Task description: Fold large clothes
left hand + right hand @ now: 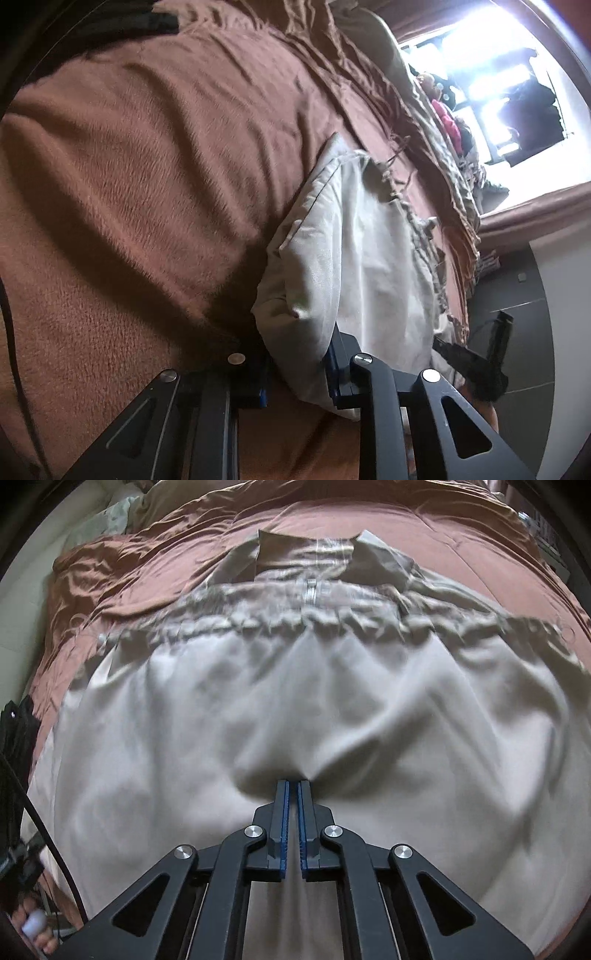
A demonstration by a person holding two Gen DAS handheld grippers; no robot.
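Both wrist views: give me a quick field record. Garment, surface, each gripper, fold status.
garment: pale beige jacket, zip and collar at the far end, spread flat
surface: brown blanket on a bed
left gripper: a bunched edge of the jacket between its fingers
right gripper: shut on a pinch of jacket fabric near the hem
fold status: no fold visible yet
background: bright window

Right gripper (294, 782): angled steeply downward, jaws closed, blue pads nearly meeting, a pinch of pale garment (295, 709) caught at the tips. Left gripper (295, 354): jaws partly closed around a bunched fold of it.
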